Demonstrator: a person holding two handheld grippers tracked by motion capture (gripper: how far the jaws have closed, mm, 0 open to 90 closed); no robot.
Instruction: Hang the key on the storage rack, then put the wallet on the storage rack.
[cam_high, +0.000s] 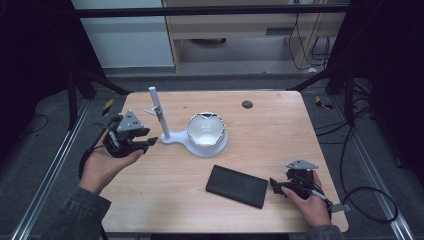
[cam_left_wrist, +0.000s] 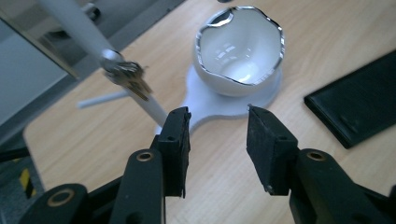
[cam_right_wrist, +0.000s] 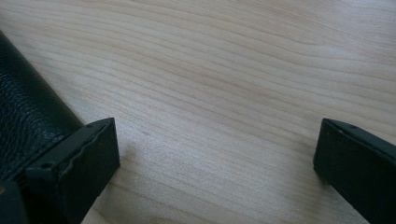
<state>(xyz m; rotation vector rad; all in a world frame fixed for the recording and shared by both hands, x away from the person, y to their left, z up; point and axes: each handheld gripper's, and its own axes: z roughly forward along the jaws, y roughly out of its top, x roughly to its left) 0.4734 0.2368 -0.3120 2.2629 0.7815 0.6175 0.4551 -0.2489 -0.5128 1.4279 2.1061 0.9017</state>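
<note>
A white cracked-egg bowl (cam_high: 206, 129) (cam_left_wrist: 239, 46) with a silver rim sits on a flat white base (cam_left_wrist: 205, 100) that also carries a slanted white pole (cam_high: 161, 117) (cam_left_wrist: 84, 30). A small metal bunch (cam_left_wrist: 126, 77) hangs on the pole. My left gripper (cam_high: 147, 137) (cam_left_wrist: 218, 116) hovers left of the stand, open, with nothing between its jaws. A black leather case (cam_high: 236, 186) (cam_left_wrist: 357, 105) (cam_right_wrist: 23, 121) lies flat near the front. My right gripper (cam_high: 274, 184) (cam_right_wrist: 215, 140) rests low by the case's right end, open wide over bare wood.
The wooden table (cam_high: 280, 135) has a round dark grommet (cam_high: 247, 104) at the back. Black frame rails and cables run along both sides. Bare wood stretches to the right of the bowl.
</note>
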